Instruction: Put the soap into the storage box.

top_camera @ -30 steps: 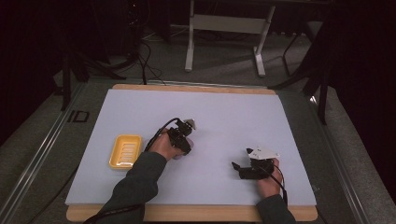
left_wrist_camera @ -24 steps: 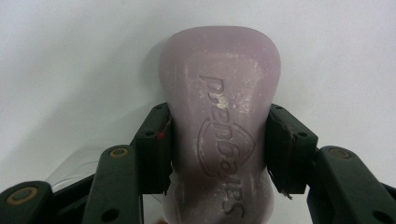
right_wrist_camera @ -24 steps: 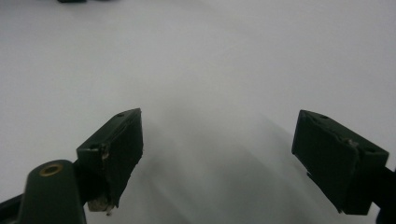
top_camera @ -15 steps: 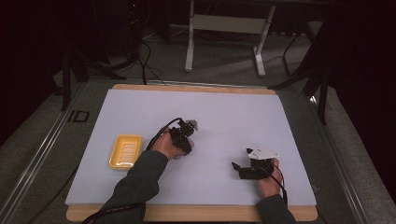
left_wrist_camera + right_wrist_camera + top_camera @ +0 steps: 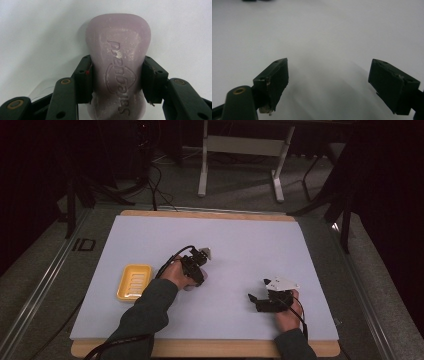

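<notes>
A pale lilac bar of soap (image 5: 118, 50) with an embossed logo sits between the jaws of my left gripper (image 5: 118, 75), which is shut on its narrow middle, over the white mat. In the high view my left gripper (image 5: 194, 270) is near the mat's middle, just right of a yellow soap dish (image 5: 134, 281). The dish holds nothing. My right gripper (image 5: 256, 301) rests low at the front right of the mat. Its jaws stand wide apart in the right gripper view (image 5: 328, 72), with only bare mat between them.
The white mat (image 5: 250, 240) covers a wooden table top (image 5: 210, 213). Cables trail from both grippers toward the front edge. Beyond the table are a dark floor, a metal stand's legs (image 5: 202, 180) and more cables.
My left gripper with the soap has drifted very slightly to the right. The right gripper has stayed where it was.
</notes>
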The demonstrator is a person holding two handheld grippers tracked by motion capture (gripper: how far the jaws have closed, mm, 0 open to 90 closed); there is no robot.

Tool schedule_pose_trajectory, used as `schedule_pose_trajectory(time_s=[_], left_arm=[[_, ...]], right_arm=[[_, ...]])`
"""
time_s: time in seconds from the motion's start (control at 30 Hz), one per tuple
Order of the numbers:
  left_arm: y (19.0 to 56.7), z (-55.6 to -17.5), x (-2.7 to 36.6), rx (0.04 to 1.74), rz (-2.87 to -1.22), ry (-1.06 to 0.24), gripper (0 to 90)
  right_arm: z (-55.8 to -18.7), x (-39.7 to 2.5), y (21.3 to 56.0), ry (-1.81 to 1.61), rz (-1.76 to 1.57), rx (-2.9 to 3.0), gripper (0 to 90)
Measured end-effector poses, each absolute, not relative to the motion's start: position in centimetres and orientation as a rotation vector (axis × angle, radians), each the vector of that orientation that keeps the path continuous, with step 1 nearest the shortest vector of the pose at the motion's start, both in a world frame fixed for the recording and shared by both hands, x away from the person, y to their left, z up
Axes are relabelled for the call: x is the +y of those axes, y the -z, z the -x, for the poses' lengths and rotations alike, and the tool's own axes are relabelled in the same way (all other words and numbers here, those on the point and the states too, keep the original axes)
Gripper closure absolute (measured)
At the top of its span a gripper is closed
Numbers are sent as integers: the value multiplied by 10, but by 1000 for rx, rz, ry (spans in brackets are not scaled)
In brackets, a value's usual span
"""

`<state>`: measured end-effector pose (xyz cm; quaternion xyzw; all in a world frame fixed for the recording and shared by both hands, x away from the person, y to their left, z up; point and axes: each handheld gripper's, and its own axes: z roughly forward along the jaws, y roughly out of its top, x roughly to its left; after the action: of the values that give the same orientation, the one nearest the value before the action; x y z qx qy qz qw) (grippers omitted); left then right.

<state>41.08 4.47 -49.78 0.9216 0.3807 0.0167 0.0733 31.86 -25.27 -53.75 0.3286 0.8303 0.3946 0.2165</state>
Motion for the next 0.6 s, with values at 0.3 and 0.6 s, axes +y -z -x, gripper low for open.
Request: schedule_pose_trajectory(time_s=[0.3,0.6], left_arm=[[488,-408,47,1129,-2763,-77,499],[481,-407,49,1129,-2777,-85,499]], right_arm=[[-319,-253,537,-1094,-911,2301,161],[-318,-253,537,-1096,-912,2300,161]])
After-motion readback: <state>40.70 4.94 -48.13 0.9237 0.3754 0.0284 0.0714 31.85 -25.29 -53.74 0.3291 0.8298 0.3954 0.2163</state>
